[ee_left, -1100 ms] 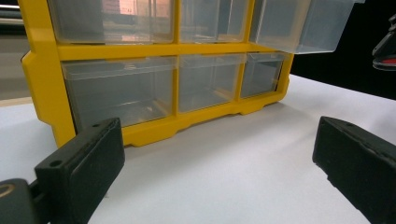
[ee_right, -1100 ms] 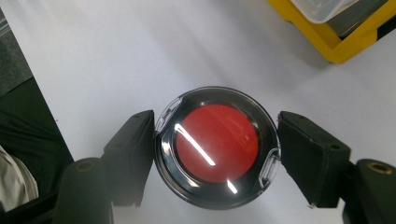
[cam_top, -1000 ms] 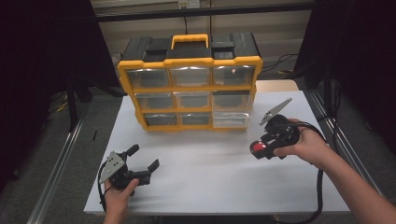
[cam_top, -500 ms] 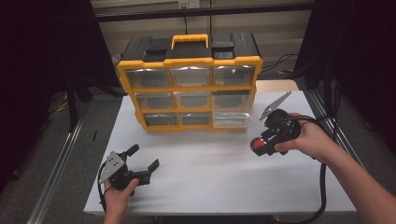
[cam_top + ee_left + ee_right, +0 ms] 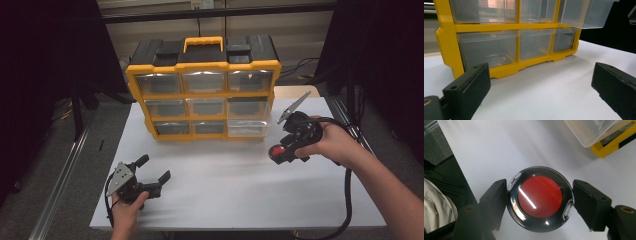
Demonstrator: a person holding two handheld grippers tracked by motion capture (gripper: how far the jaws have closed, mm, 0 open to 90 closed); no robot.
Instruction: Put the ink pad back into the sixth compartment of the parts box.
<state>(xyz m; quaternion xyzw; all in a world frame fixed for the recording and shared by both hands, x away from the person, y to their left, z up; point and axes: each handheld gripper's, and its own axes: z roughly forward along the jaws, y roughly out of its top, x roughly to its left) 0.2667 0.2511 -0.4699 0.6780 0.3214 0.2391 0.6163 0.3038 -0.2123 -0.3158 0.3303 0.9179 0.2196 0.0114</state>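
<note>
jaws of the right gripper [image 5: 539,199] clamp a round red compact [image 5: 540,196], now slightly nearer the organizer's [image 5: 202,89] open right drawer [image 5: 248,107] at 11 o'clock, likely its destination. left gripper [image 5: 150,172] stays low, jaws apart.

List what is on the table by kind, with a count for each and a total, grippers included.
Yellow drawer organizer: 1
Clear drawers in it: 9, the one at the right of the middle row pulled out
Round red-and-black case: 1, between the right gripper jaws
Grippers: 2, counting the left gripper
Total: 13
</note>
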